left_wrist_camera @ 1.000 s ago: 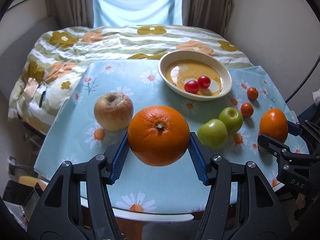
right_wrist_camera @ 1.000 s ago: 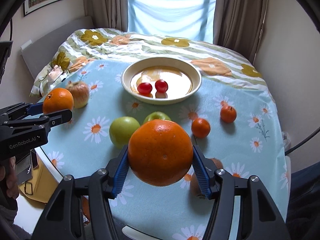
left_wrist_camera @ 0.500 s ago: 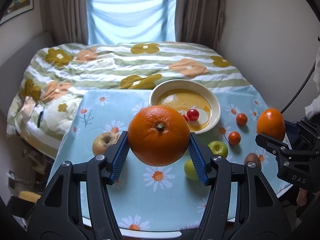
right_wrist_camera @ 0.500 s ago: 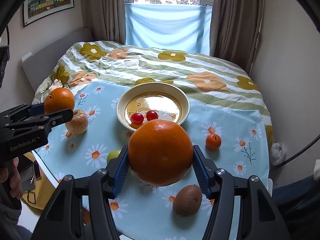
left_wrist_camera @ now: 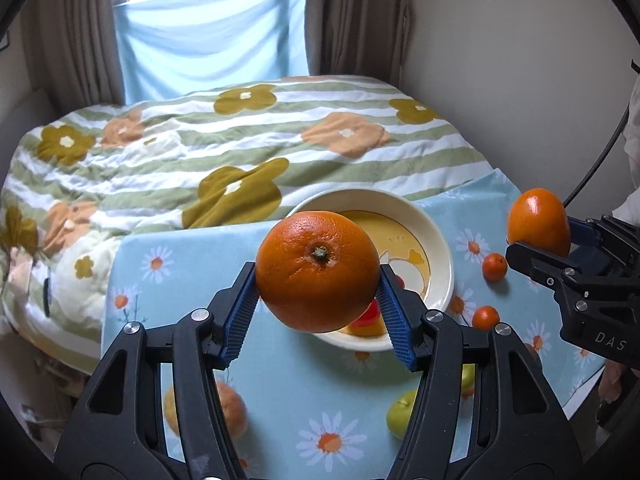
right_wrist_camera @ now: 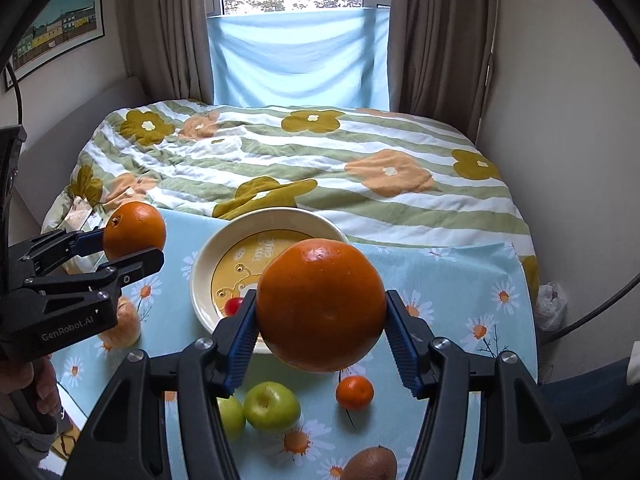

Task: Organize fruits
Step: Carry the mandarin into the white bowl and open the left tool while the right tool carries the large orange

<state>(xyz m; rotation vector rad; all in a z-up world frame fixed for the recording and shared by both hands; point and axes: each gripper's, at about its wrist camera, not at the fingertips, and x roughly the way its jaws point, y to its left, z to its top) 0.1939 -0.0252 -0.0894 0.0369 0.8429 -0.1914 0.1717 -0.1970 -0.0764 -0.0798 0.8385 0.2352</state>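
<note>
My left gripper [left_wrist_camera: 318,308] is shut on a large orange [left_wrist_camera: 317,271] and holds it in the air in front of the cream bowl [left_wrist_camera: 442,256]. My right gripper [right_wrist_camera: 320,338] is shut on a second large orange [right_wrist_camera: 320,310], held above the table near the bowl [right_wrist_camera: 200,280]. Each gripper shows in the other view: the right one [left_wrist_camera: 540,248] with its orange [left_wrist_camera: 538,222], the left one [right_wrist_camera: 128,248] with its orange [right_wrist_camera: 134,230]. A red cherry tomato [right_wrist_camera: 234,306] lies in the bowl, partly hidden.
On the daisy tablecloth [right_wrist_camera: 460,272] lie two green apples [right_wrist_camera: 272,406], small tangerines [right_wrist_camera: 354,392] [left_wrist_camera: 495,267], a kiwi [right_wrist_camera: 370,464] and a brownish apple [right_wrist_camera: 124,326]. A bed with a flowered striped quilt [right_wrist_camera: 320,160] lies behind the table.
Both grippers have risen with their oranges; the table and fruits sit lower in both views and the bowl now lies right behind each held orange.
</note>
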